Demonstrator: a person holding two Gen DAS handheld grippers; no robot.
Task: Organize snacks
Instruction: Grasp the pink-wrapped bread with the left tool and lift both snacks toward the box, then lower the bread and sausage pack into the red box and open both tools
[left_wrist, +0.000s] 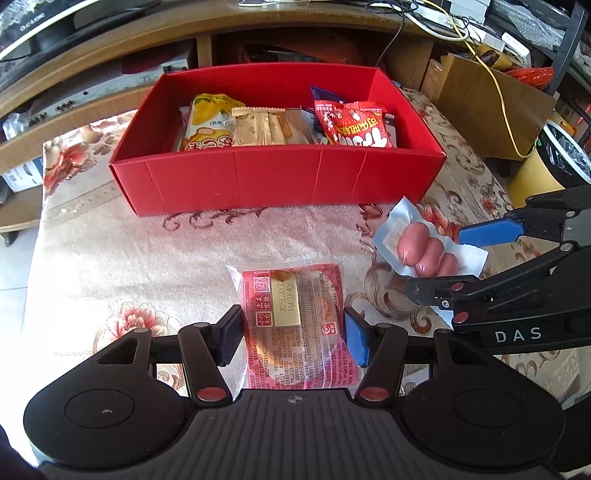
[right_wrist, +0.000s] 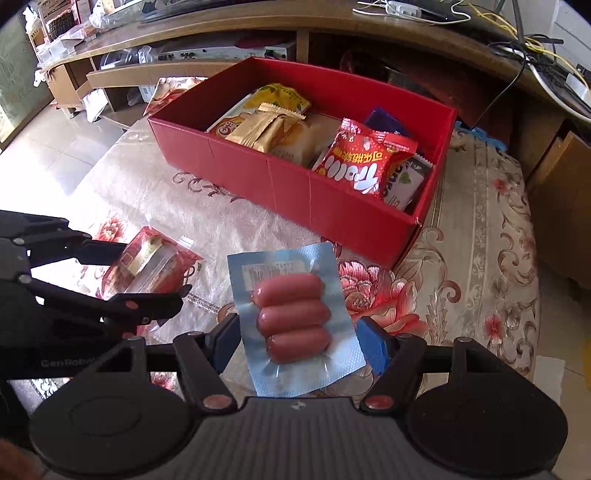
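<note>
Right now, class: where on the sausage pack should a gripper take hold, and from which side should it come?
Grip the sausage pack across its width, pads on the two long edges beside the three sausages, coming from its near short end. It is broad, thin and flexible, with a firm bulge in the middle. The right gripper already brackets it that way; I cannot tell whether it is lifted.

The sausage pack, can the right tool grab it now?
Probably yes. The sausage pack already lies between the right tool's two fingers, with nothing on top; whether they are squeezing it yet is unclear.
</note>
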